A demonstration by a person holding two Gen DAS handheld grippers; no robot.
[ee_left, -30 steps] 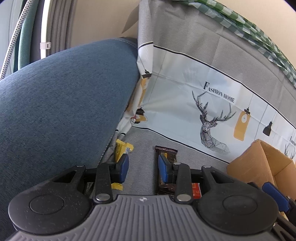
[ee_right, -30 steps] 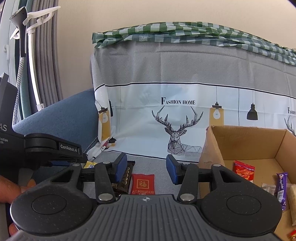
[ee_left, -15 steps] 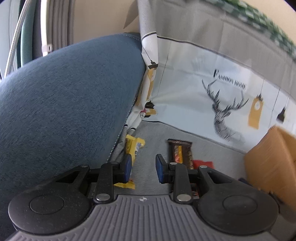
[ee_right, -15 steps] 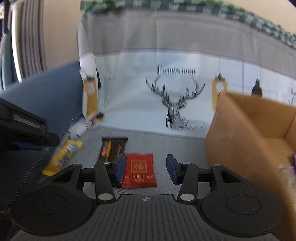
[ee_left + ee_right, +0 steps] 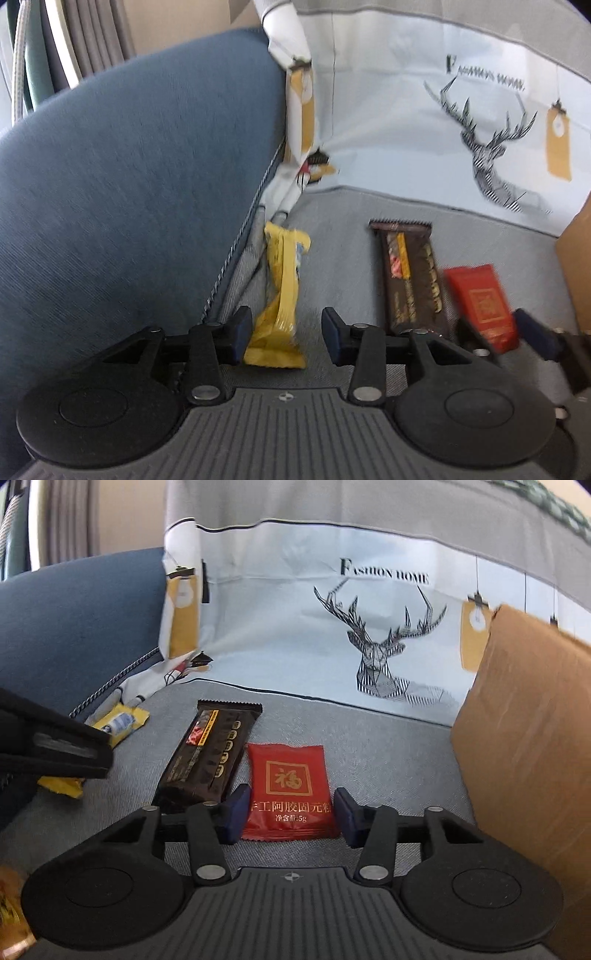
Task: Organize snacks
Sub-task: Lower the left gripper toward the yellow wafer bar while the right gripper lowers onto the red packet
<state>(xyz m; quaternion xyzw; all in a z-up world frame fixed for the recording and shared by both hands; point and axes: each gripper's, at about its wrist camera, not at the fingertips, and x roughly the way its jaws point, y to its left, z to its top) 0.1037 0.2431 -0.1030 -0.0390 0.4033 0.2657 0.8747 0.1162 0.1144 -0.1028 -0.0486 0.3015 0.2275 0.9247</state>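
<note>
On the grey sofa seat lie three snacks. A yellow packet [image 5: 281, 291] lies against the blue armrest; my left gripper [image 5: 286, 338] is open with its near end between the jaws. A dark brown bar [image 5: 410, 273] lies in the middle, also in the right wrist view [image 5: 212, 755]. A red packet [image 5: 290, 792] lies beside it; my right gripper [image 5: 290, 816] is open with the packet's near end between the jaws. The red packet [image 5: 480, 306] and the right gripper's blue fingertips [image 5: 532, 328] show in the left wrist view. The yellow packet [image 5: 118, 722] shows partly behind the left gripper's body [image 5: 55, 746].
A cardboard box [image 5: 524, 731] stands on the seat at the right, close to my right gripper. The blue armrest [image 5: 129, 184] rises at the left. A deer-print cloth [image 5: 369, 627] covers the backrest behind the snacks.
Both grippers have come down and forward toward the seat. The left jaws narrowed and then widened, now around the yellow packet's end. The right gripper has swung left from the box to the red packet.
</note>
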